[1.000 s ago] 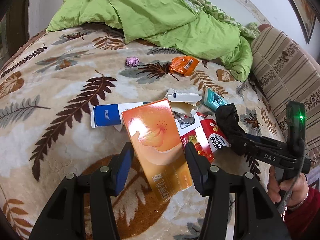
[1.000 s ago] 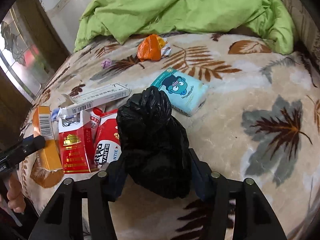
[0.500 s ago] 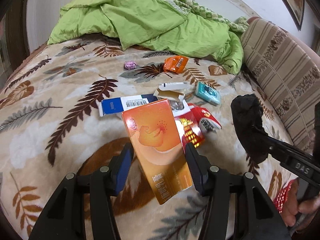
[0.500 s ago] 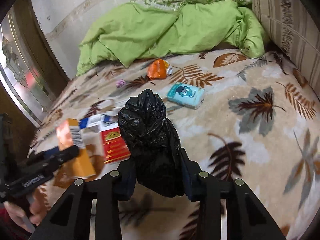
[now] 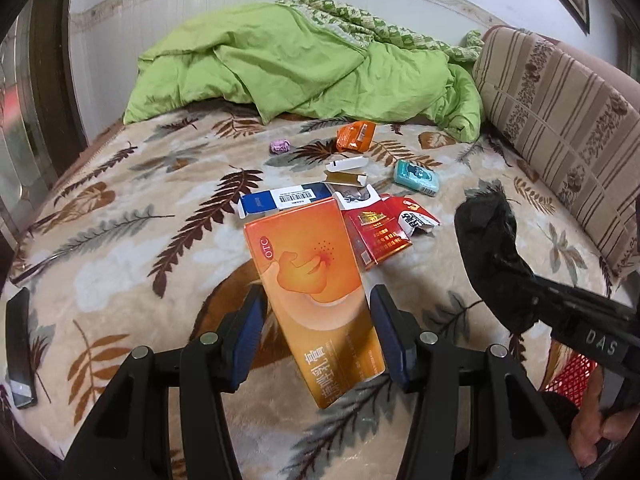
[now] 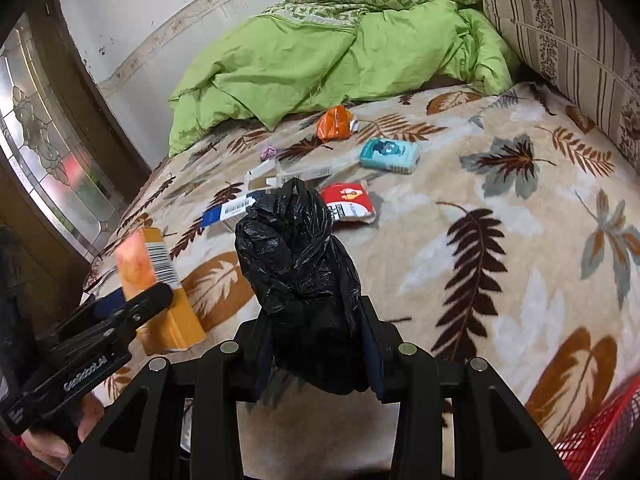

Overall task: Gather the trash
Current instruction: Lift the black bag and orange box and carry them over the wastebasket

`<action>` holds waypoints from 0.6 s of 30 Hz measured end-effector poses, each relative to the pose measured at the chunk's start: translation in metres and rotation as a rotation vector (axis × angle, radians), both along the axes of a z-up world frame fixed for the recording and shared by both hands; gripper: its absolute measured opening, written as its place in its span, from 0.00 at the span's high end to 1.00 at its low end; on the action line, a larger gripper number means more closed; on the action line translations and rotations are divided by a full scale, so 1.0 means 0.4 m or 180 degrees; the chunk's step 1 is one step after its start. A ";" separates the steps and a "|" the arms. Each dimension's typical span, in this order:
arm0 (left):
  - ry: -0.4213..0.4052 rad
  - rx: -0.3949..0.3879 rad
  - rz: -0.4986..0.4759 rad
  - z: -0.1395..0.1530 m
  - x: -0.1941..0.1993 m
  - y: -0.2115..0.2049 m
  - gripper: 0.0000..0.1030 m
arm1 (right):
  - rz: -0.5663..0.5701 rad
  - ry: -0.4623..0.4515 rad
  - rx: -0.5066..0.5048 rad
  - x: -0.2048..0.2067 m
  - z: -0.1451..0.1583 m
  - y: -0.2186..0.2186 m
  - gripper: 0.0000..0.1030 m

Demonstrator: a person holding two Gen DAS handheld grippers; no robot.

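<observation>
Orange box (image 5: 316, 292), glossy, tilted

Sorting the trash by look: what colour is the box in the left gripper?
Orange box, clearest in the left wrist view.

"OTC" on the orange box (image 5: 316, 280) — "DAS" on the right gripper (image 5: 600, 346) body.

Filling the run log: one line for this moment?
left gripper: holds orange box | right gripper: holds black bag | red basket: near
</observation>
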State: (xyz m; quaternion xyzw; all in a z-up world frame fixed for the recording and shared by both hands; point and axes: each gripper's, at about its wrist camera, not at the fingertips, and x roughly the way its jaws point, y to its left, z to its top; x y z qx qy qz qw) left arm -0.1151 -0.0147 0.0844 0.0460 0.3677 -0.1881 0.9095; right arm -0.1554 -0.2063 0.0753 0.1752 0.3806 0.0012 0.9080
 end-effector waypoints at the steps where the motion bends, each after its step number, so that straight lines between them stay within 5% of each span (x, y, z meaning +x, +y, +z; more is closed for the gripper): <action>1: -0.0029 0.0025 0.0012 0.000 -0.005 0.000 0.49 | 0.0020 -0.0016 0.0002 -0.001 0.000 0.002 0.61; 18: -0.0199 0.0281 0.0152 -0.035 -0.025 0.001 0.49 | -0.0025 -0.0014 -0.0091 -0.010 -0.002 0.006 0.61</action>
